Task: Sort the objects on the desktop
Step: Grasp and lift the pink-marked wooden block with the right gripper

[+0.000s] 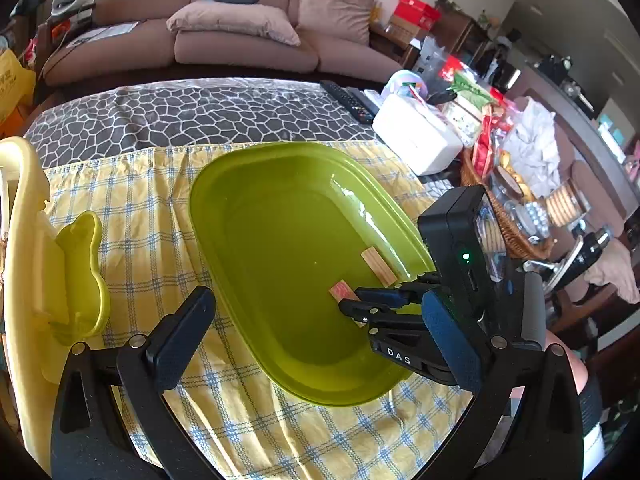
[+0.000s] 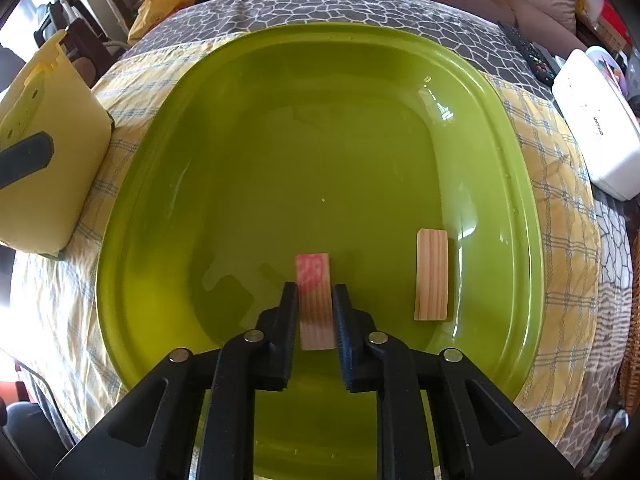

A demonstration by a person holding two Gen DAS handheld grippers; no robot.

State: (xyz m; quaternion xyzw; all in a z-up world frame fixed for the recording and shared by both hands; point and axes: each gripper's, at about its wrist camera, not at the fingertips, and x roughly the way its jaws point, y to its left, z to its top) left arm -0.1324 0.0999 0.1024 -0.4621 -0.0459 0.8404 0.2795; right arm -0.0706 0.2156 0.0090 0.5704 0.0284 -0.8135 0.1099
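A green oval tray [image 1: 224, 184] [image 2: 160, 168] lies on a yellow checked cloth. Two wooden blocks lie in it. My right gripper [image 2: 315, 292] is shut on the pink-marked wooden block [image 2: 314, 300] low in the tray; it shows in the left wrist view too [image 1: 352, 300]. A plain wooden block [image 2: 432, 276] [image 1: 379, 266] lies to its right. My left gripper [image 1: 316, 320] is open and empty above the tray's near-left rim. A pale yellow holder [image 1: 24, 280] [image 2: 48, 152] with a green insert [image 1: 82, 276] stands left of the tray.
A white box [image 1: 416, 140] [image 2: 596, 120] and remote controls [image 1: 352, 100] lie right of the tray. A wicker basket [image 1: 504, 216] of snacks and clutter sits at the far right. A sofa [image 1: 224, 32] stands behind the table.
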